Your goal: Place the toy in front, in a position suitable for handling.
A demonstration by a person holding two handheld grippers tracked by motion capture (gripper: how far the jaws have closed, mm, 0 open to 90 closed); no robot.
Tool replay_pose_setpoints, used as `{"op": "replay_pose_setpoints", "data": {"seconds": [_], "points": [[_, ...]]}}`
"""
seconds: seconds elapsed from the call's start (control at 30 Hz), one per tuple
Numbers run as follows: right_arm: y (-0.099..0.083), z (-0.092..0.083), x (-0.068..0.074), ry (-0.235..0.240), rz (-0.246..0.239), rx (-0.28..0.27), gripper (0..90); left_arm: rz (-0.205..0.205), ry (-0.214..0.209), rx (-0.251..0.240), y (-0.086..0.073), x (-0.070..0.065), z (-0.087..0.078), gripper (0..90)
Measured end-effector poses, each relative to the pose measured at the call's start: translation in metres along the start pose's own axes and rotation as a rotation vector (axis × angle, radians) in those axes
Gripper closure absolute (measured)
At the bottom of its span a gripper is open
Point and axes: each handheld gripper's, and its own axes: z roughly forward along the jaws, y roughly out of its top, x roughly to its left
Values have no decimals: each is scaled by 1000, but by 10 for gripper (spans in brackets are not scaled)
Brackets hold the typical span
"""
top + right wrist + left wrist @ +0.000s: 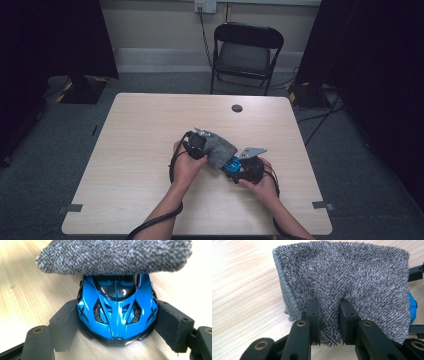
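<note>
**Cloth over a clamped toy car**

Low in the middle of the high view, both forearms rise from the bottom edge and the hands meet. The left gripper (206, 143) pinches a fold of the grey microfibre cloth (342, 277), its jaws nearly together. The right gripper (117, 322) clamps the blue toy car (117, 312) by its flanks, wide-set pads pressing each side, the cloth draped over the car's far end

No text, label, brand, number or sign can be read: none on the grey cloth (347, 282), the blue toy car (117, 307), the table (150, 130) or the far folding chair (247, 52).
</note>
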Motion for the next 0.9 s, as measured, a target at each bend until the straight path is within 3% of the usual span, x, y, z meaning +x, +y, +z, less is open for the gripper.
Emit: {"op": "replay_pose_setpoints", "data": {"seconds": [0.33,0.57,0.9], "points": [[0,0,0,0,0,0,237,-30,39,8,5,15,-3,733],[0,0,0,0,0,0,237,-65,29,11,6,24,-1,733],[0,0,0,0,0,0,236,-97,46,21,2,39,-1,735]]}}
